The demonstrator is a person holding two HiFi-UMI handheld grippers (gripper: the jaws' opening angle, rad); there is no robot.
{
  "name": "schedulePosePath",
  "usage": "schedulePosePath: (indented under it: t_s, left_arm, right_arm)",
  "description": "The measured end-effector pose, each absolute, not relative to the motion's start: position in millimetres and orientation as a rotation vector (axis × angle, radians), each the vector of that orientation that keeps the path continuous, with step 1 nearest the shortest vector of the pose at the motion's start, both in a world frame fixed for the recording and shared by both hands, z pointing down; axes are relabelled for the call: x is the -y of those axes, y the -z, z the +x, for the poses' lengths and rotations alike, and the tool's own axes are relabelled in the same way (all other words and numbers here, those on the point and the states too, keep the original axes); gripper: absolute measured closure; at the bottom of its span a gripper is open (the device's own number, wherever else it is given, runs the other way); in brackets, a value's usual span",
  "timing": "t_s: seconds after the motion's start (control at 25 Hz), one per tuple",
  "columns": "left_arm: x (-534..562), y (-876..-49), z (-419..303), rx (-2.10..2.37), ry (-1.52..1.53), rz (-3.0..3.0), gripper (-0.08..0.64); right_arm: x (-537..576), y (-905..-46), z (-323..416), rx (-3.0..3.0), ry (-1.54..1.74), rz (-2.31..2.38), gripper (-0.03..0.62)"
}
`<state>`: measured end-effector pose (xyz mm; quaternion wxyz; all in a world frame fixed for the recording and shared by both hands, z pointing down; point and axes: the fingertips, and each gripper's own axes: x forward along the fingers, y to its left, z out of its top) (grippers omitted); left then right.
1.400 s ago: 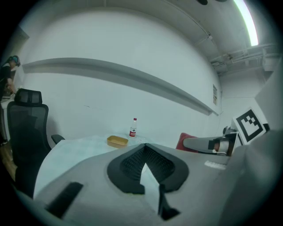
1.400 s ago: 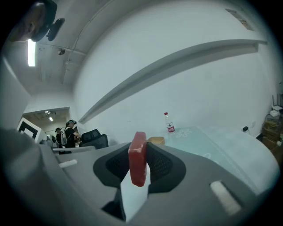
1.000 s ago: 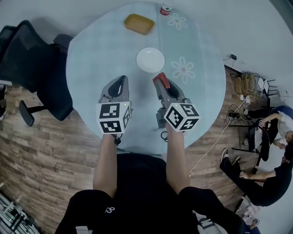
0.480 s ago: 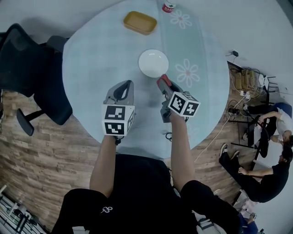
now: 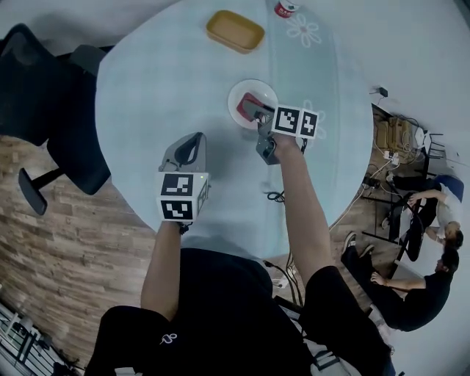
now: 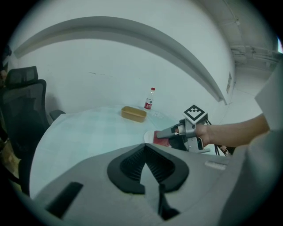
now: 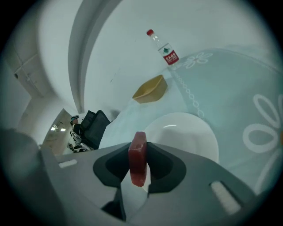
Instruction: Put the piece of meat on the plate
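Note:
A red slab of meat stands on edge between the jaws of my right gripper, which is shut on it. In the head view that gripper reaches over the white plate, with the meat above the plate's middle. The plate lies just ahead of the jaws in the right gripper view. My left gripper hovers over the table's near left part, shut with nothing in it. From the left gripper view the meat and plate show to the right.
A round pale-blue glass table carries a tan shallow dish and a red-labelled bottle at its far side. A black office chair stands at the left. People sit by cables at the right.
My right gripper has travelled away from me and down with the meat, from the table's near part to over the plate. The left gripper has sunk a little.

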<state>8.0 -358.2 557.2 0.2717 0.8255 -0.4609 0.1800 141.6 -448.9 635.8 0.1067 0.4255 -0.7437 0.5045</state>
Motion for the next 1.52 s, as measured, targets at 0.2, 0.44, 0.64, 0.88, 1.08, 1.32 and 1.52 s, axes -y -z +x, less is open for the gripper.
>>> schedulePosePath:
  t_s: [0.2,0.44,0.64,0.88,1.08,1.32,1.52]
  left_arm:
    - [362.0,-561.3,-4.9,1.279,-0.479,2.194,0.565]
    - [363.5,-560.4,-8.9,1.278,-0.468,2.194,0.565]
    - [362.9,-547.6,-7.6,1.285,-0.450,2.226,0.565]
    - [372.0,-504.4,-14.0,1.346,-0.358,2.292,0.565]
    - [377.1,-438.9,1.4,1.360,-0.198,2.426,0.565]
    - [362.1,-356.8,24.0,1.367,-0.053,2.610,0.565]
    - [327.0,-316.8,44.0,1.386,0.012,2.703,0.565]
  right_arm:
    - [462.2,-644.5,151.6,2.146,-1.542,1.210,0.488]
    - [463.2,-658.1,166.9,2.008,-1.363,1.257,0.387]
    - [463.2,-650.8,181.7,1.960,-1.223,1.419,0.322]
    - [445.1,-574.2,197.3,2.103,-0.958,1.616,0.352]
    - [405.1,-475.9,199.6,2.285,-0.647,1.765,0.481]
    - [343.9,-357.6,175.2,2.457,-0.240,1.890,0.588]
    - [286.1,-291.1,184.0,2.507,-0.013,2.091,0.586]
